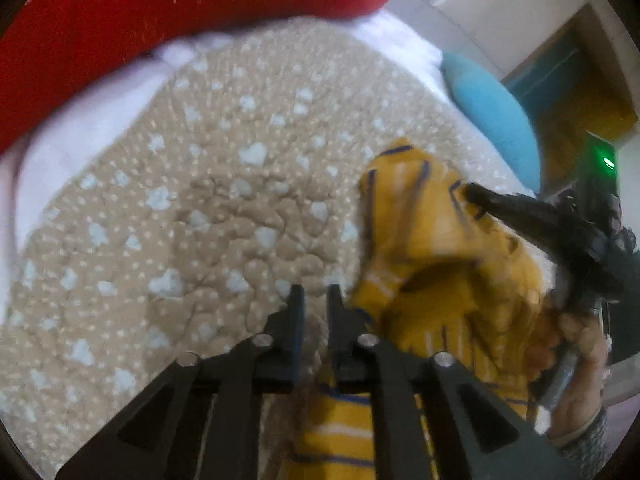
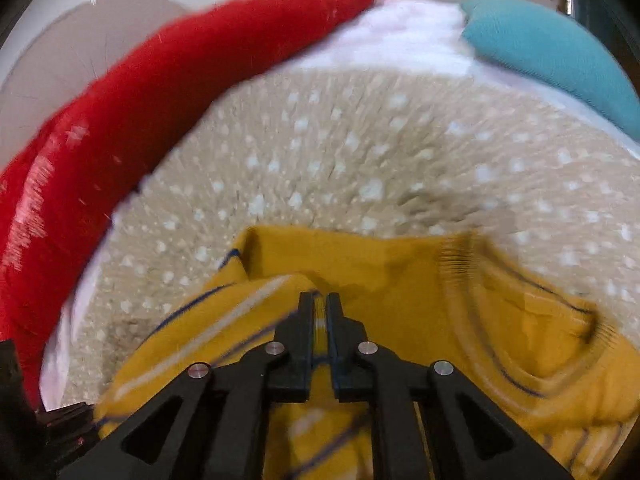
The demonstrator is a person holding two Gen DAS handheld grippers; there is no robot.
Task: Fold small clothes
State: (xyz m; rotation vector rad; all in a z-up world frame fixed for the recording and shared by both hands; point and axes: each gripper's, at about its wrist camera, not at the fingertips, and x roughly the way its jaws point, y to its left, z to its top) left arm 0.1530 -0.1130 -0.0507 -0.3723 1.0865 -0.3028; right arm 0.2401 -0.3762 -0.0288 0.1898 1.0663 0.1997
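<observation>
A small yellow garment with blue and white stripes (image 1: 432, 240) hangs bunched above a beige dotted blanket (image 1: 200, 200). My left gripper (image 1: 316, 300) has its jaws nearly together, and yellow cloth runs down between them lower in the frame. My right gripper shows at the right of the left wrist view (image 1: 472, 192), pinching the garment's upper part. In the right wrist view my right gripper (image 2: 319, 304) is shut on a fold of the yellow garment (image 2: 400, 280), which spreads over the blanket (image 2: 360, 160).
A red cushion (image 1: 160, 12) lies along the far left edge, also in the right wrist view (image 2: 160, 92). A blue pillow (image 2: 560, 52) sits at the far right on white bedding (image 2: 400, 36). A person's hand (image 1: 576, 360) holds the right gripper.
</observation>
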